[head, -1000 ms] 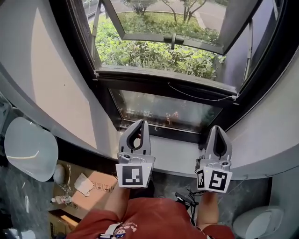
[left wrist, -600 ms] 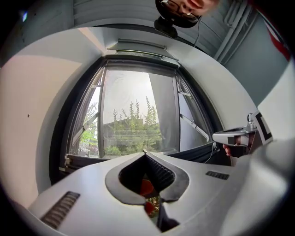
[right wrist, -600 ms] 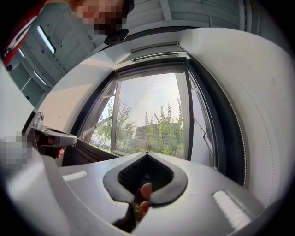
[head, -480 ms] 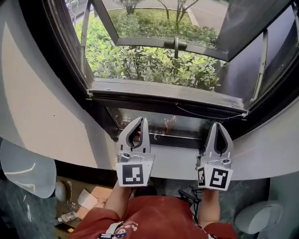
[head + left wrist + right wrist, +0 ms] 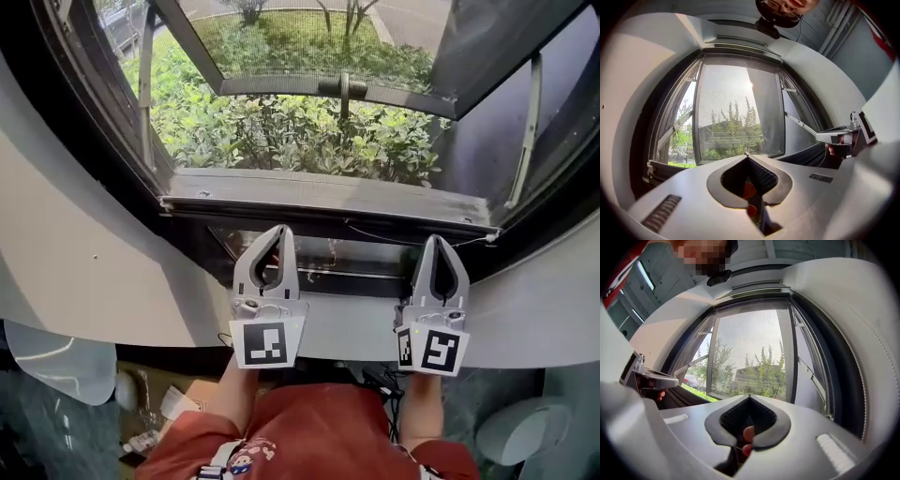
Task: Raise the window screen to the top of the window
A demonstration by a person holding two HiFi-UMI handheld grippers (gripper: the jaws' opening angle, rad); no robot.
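You hold the left gripper (image 5: pixel 278 231) and right gripper (image 5: pixel 439 240) shut and empty, just below the dark window frame (image 5: pixel 94 131), the window screen (image 5: pixel 328 192) rail low across it, white wall (image 5: pixel 75 272) around it.

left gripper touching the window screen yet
Apart. The left gripper view shows the left gripper, jaws shut and empty, with the whole window screen standing well beyond its tips.

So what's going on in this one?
A person stands at an open window with a gripper in each hand. The left gripper and right gripper are both shut and empty, held side by side in front of it. Neither touches the window, so nothing is being raised.
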